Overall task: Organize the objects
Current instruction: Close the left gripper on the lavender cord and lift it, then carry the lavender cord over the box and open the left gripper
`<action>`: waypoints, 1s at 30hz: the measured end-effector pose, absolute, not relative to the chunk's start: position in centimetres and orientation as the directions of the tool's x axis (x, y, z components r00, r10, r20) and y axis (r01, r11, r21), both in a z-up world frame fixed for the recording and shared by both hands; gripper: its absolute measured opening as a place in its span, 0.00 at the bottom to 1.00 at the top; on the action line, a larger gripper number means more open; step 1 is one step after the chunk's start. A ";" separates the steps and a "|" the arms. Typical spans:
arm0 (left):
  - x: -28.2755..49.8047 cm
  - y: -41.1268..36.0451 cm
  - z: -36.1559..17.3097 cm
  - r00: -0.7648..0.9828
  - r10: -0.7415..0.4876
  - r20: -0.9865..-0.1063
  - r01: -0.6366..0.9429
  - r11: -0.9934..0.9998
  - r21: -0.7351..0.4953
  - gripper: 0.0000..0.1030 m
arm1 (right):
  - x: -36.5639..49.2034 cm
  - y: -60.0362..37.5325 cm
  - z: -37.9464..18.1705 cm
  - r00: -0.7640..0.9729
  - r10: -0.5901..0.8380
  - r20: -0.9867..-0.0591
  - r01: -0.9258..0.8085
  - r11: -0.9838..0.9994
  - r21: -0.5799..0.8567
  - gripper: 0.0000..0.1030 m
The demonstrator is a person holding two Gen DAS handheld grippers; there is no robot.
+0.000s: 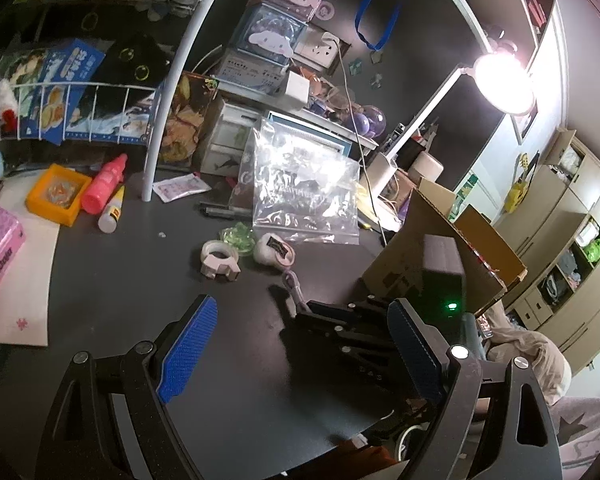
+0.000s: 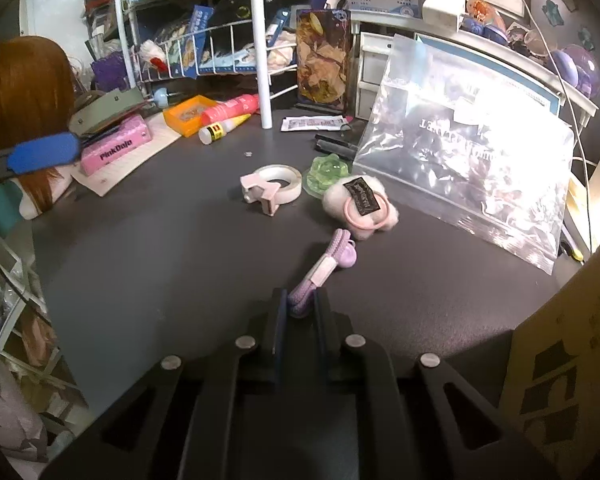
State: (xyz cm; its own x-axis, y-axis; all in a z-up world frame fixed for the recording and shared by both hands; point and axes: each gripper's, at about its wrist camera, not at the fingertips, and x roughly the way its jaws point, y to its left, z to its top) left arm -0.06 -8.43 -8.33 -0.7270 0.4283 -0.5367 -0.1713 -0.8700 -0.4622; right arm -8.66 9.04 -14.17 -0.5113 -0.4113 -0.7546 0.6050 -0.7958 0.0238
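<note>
Purple braided strap [image 2: 314, 278] with a lilac round fob at its far end and a pale tag round its middle: one item, lying on the dark grey tabletop [image 2: 160, 280], near end pinched between the pressed-together fingers of the right gripper [image 2: 300, 304]. No gap visible beyond the strap's own thickness.

Count, loose items on the table just beyond the strap:
- one roll of white tape [image 2: 274, 188] in a pinkish dispenser
- one green translucent piece [image 2: 326, 170], flower-like
- one fluffy whitish puff [image 2: 360, 206] with a pink ring and a black label, touching the green piece
- one clear zip bag [image 2: 468, 168], leaning against the drawers behind
- one pink bottle [image 2: 230, 109], one small white glue bottle [image 2: 220, 130], one orange tray [image 2: 186, 114], all near the white post

Left gripper [image 1: 296, 344]: two blue-padded fingers [image 1: 188, 344] spread wide, nothing between them, above bare table. One cardboard box [image 1: 432, 248] stands to its right.
</note>
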 end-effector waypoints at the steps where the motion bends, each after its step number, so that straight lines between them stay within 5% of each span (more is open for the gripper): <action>1: -0.1 -8.4 -8.4 -0.725 0.430 -0.538 -0.172 -0.869 -0.463 0.83 | -8.4 9.1 -14.0 -0.509 -0.422 -0.750 0.611 -0.791 0.030 0.10; 14: -0.6 -5.9 -7.5 -0.689 0.543 -0.479 -0.272 -0.807 -0.524 0.82 | -3.3 8.9 -7.7 -0.520 -0.578 -0.630 0.720 -0.693 0.042 0.10; 26: -0.9 -2.7 -3.2 -0.680 0.620 -0.392 -0.382 -0.755 -0.533 0.55 | -0.8 11.2 -1.9 -0.557 -0.663 -0.499 0.756 -0.654 0.026 0.10; 30: -0.8 -1.3 -1.7 -0.687 0.617 -0.384 -0.401 -0.762 -0.508 0.54 | -0.6 12.6 -0.7 -0.564 -0.681 -0.467 0.756 -0.653 0.040 0.10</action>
